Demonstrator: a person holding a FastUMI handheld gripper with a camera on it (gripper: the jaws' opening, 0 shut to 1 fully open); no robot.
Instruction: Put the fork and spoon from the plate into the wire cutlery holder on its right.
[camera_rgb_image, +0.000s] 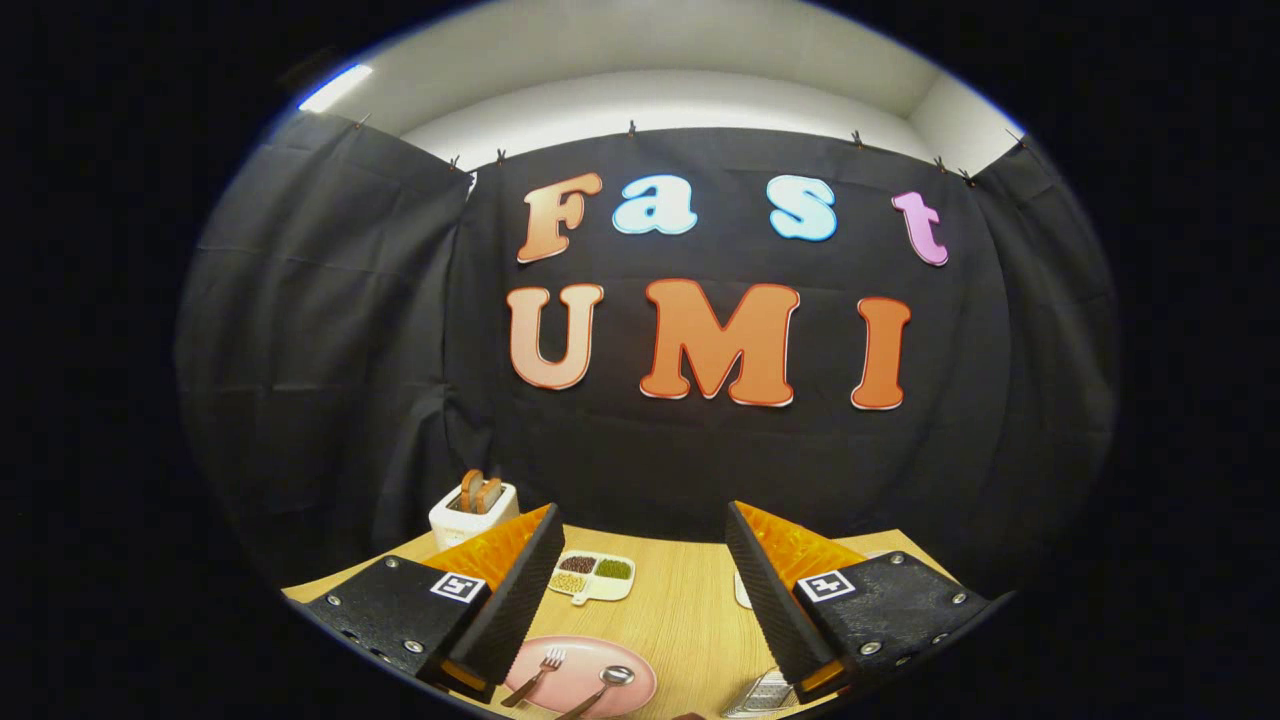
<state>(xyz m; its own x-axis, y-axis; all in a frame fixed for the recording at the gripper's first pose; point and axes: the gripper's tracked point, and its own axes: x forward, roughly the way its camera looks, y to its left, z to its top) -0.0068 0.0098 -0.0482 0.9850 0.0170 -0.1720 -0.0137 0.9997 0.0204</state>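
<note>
Gripper view looks across a wooden desk (690, 610) from above, with the tool (640, 630) held high and level, its two fingers spread wide and nothing between them. It touches nothing.

The pink plate (585, 690) lies on the desk below and between the fingers, nearer the left one. On it rest the fork (537, 675), tines pointing away, and the spoon (600, 686) just beside it to the right, bowl also pointing away. Both handles run back toward the tool. The wire holder (762, 692) sits on the desk right of the plate, partly hidden under the right finger, so its opening cannot be judged well.

Beyond the plate stand a divided dish (592, 577) of beans and, further left, a white toaster (472, 512) with bread in it.

The task looks barely begun: both pieces are on the plate. The step in hand seems to be the approach. Doing it well likely means tipping the tool down and lowering over one handle, probably the fork's. The fingers should straddle it crosswise and close near mid-handle so it hangs steady. The flat cutlery lies low on the plate, so the fingertips may need to come down to the plate's surface.
</note>
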